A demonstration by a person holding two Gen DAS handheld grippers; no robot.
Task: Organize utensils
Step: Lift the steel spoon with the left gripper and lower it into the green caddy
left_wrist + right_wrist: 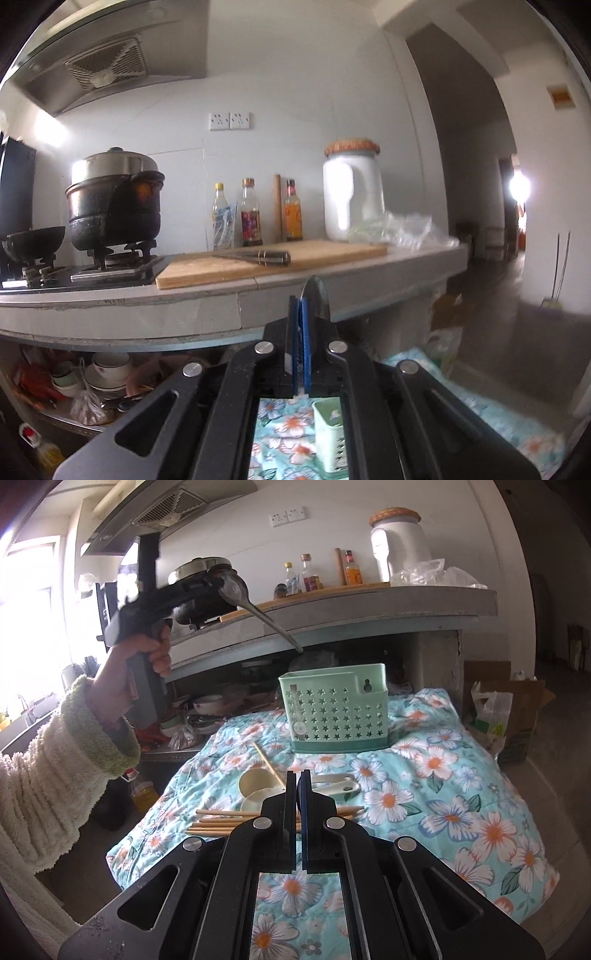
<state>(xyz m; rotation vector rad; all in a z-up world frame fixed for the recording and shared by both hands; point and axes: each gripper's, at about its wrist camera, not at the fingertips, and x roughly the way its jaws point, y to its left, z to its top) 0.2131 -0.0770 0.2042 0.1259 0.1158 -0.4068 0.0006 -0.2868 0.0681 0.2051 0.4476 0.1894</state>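
Observation:
My left gripper is shut on a metal spoon, seen edge-on in the left wrist view. In the right wrist view the left gripper holds that spoon high, handle slanting down toward a green star-holed utensil basket on the floral cloth. My right gripper is shut and empty above the cloth. Under it lie several wooden chopsticks and white ceramic spoons. The basket also shows low in the left wrist view.
A concrete counter carries a stove with a black pot, a cutting board with a knife, bottles and a white jar. Bowls sit on the shelf below. A cardboard box and bag stand at right.

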